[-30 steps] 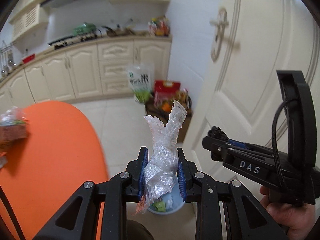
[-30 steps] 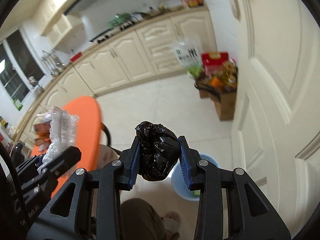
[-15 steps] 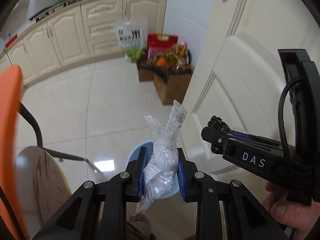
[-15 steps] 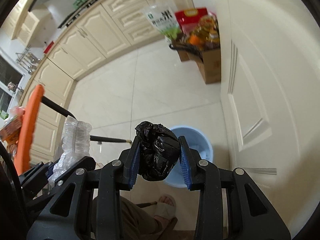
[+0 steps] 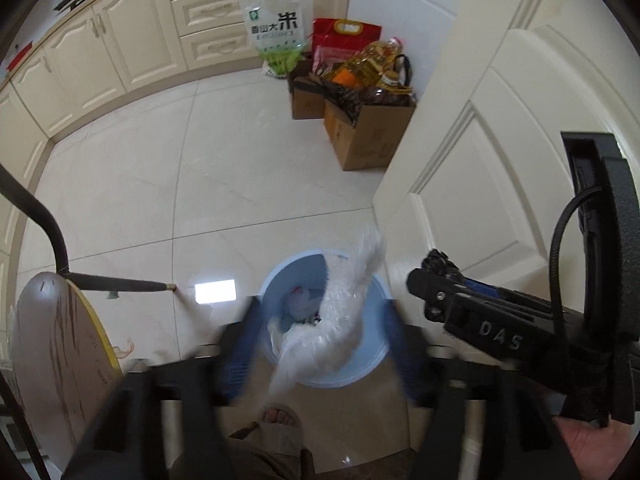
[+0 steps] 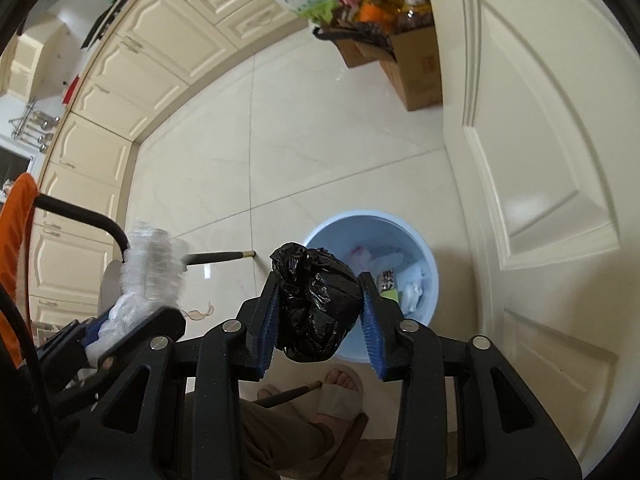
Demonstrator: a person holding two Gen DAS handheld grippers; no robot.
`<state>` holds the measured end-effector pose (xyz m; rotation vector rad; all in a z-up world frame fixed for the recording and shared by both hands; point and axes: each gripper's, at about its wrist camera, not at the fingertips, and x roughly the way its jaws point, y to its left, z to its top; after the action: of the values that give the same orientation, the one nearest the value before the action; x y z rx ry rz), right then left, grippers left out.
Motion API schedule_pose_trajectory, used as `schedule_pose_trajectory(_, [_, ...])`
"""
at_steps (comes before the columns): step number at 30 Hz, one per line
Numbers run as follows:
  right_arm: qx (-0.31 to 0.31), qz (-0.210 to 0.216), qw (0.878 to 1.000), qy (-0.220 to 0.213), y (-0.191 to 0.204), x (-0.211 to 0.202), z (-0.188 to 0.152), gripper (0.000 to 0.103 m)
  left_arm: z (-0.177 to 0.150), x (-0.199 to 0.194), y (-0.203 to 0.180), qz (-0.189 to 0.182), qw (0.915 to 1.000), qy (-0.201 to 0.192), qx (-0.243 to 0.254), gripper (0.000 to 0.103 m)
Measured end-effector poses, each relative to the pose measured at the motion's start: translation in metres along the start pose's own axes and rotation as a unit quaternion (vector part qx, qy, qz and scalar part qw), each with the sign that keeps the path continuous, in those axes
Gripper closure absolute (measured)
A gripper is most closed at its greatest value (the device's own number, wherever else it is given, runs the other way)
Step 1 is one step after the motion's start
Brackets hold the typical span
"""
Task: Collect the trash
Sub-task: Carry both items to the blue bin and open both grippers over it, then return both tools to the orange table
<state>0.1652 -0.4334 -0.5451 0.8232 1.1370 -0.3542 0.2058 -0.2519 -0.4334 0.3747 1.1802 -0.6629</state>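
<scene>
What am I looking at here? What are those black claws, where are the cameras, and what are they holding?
There is no robot here: a person holds a hand-operated claw in each hand, and each claw carries a wide-angle camera looking along its two fingers.

In the left claw's picture, the left gripper is blurred. Its jaws have just been opening, so the clear plastic wrapper sits loose between them, over the blue bin.

In the right claw's picture, the right gripper pinches a crumpled black bag above the same bin, which already holds rubbish. The bin stands on the tiled floor beside a door.
</scene>
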Motion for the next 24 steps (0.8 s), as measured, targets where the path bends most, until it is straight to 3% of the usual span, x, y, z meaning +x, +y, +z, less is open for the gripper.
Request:
schedule_pose_trajectory(2, [0.008, 0.002, 1.0, 0.004, -0.005, 0.003, 0.001, 0.059, 0.001, 0.005, -0.001, 0.005, 1.0, 0.002, 0.0, 0.031])
schedule_pose_trajectory(7, [0.028, -0.003, 1.0, -0.007, -0.011, 0.001, 0.002, 0.01, -0.001, 0.008, -0.003, 0.022, 0.9997, 0.0, 0.001, 0.021])
schedule_pose_trajectory(9, [0.035, -0.017, 0.999, -0.018, -0.012, -0.003, 0.001, 0.0, -0.002, 0.006, -0.004, 0.026, 0.9996, -0.004, 0.001, 0.019])
schedule_pose_trajectory(14, [0.05, -0.051, 0.997, -0.023, -0.014, -0.013, 0.002, 0.0, -0.01, -0.008, -0.013, 0.037, 0.9992, -0.015, 0.004, 0.015])
schedule_pose_trajectory(24, [0.044, -0.044, 0.996, -0.056, 0.006, -0.059, -0.005, 0.0, -0.033, -0.061, -0.019, 0.012, 0.9987, -0.047, 0.011, 0.01])
